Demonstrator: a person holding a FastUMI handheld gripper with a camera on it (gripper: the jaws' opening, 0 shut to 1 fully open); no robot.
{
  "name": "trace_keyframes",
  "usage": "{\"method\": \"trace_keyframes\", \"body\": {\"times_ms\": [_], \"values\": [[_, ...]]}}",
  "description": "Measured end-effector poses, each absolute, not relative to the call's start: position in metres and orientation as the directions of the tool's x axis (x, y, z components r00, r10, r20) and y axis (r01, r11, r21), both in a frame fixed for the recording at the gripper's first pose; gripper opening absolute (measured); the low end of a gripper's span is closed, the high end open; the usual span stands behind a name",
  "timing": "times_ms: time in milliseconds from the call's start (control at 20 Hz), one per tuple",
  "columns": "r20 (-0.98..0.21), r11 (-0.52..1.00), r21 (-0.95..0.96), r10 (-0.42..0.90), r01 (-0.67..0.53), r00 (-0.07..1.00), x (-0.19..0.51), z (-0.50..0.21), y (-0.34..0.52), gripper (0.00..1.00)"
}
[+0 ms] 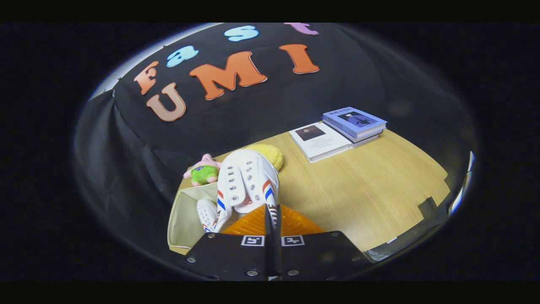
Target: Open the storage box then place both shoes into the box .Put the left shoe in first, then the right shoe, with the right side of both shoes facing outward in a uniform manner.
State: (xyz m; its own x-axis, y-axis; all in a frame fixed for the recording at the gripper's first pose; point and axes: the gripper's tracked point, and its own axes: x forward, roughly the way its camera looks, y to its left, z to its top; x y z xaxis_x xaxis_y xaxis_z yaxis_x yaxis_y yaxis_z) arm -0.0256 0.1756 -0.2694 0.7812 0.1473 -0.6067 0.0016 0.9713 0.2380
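Jaws: your gripper (pixel 272 213) has its two fingers pressed close together, pinching the heel edge of a white shoe (pixel 249 181) between them.
Held shoe: it stands off the bench, toe pointing away from you toward the booth wall, laces and eyelets facing up, red and blue stripes down its sides.
Other shoe: a second white shoe (pixel 207 214) with the same stripes lies lower and to the left of your fingers, inside the storage box.
Storage box: the beige storage box (pixel 181 215) sits open at the near left of the bench, just left of and below the held shoe.
Bench: the wooden bench (pixel 371 190) carries everything.
Toys: a pink and green plush toy (pixel 203 171) sits beyond the box; a yellow plush (pixel 271 154) shows just behind the held shoe's toe.
Books: a white book (pixel 320 141) and a stack topped by a blue book (pixel 354 120) lie well apart at the far right.
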Motion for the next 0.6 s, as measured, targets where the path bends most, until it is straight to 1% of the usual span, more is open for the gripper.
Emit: {"method": "trace_keyframes", "body": {"times_ms": [300,600], "values": [[-0.599,0.967,0.250,0.193,-0.047,0.777,-0.024,-0.265,0.240,0.00],[-0.616,0.974,0.212,0.197,-0.080,0.762,-0.031,-0.287,0.282,0.00]]}}
